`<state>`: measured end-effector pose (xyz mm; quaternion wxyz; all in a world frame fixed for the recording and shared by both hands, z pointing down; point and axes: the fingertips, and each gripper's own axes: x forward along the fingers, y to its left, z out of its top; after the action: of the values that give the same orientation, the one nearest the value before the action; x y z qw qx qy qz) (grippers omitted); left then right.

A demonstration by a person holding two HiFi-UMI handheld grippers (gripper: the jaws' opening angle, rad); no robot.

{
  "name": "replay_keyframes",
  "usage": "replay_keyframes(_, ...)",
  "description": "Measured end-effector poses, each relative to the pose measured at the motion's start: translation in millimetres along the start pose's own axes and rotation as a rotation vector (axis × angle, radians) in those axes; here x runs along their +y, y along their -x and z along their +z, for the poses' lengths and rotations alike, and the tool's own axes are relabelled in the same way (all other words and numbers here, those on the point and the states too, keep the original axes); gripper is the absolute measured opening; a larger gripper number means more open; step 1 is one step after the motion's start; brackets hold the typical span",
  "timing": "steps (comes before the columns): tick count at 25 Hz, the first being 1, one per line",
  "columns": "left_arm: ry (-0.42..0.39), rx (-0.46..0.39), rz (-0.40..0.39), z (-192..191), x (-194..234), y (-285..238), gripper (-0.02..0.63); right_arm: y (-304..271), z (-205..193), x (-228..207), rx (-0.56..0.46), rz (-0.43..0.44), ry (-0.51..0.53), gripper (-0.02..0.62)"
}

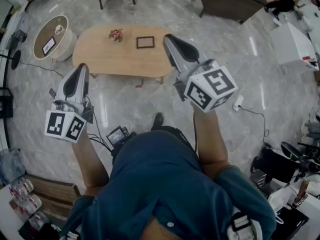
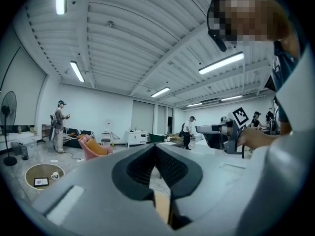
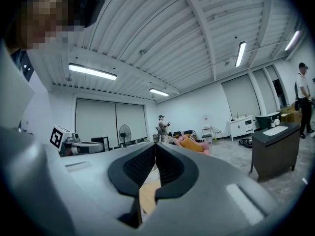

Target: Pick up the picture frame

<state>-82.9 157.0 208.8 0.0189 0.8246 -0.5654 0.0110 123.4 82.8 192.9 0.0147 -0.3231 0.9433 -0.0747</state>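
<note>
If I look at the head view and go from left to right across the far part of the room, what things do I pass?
round side table → flowers → picture frame → dark cabinet → white box

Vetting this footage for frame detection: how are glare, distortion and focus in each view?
Head view: fisheye bends the edges, light streaks glare on the floor, the picture frame on the table is small but sharp. Left gripper view, right gripper view: heavy curvature, dark corners, bright ceiling tubes, soft nearby jaws.
</note>
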Motion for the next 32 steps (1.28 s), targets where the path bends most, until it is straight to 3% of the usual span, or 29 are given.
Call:
replay_keyframes(8,-0.013,0.032,0.008,0,-7,-32,-0.003,-8,2,-36,-0.008,0.010,-0.034,0.011)
replay_keyframes(15,0.009,0.054,-0.053,-13,8,-71,-0.003,-25,-10,-62,0.020,-0.043,-0.052,0.011)
replay_keyframes(23,0.021,0.029,-0.169,-5,52,-140,-0.003,-69,-3,-97,0.033,-0.149,-0.034,0.011)
replay_keyframes(32,0.029,0.008,-0.283,8,124,-193,-0.003,-138,9,-103,0.027,-0.245,-0.019,0.011)
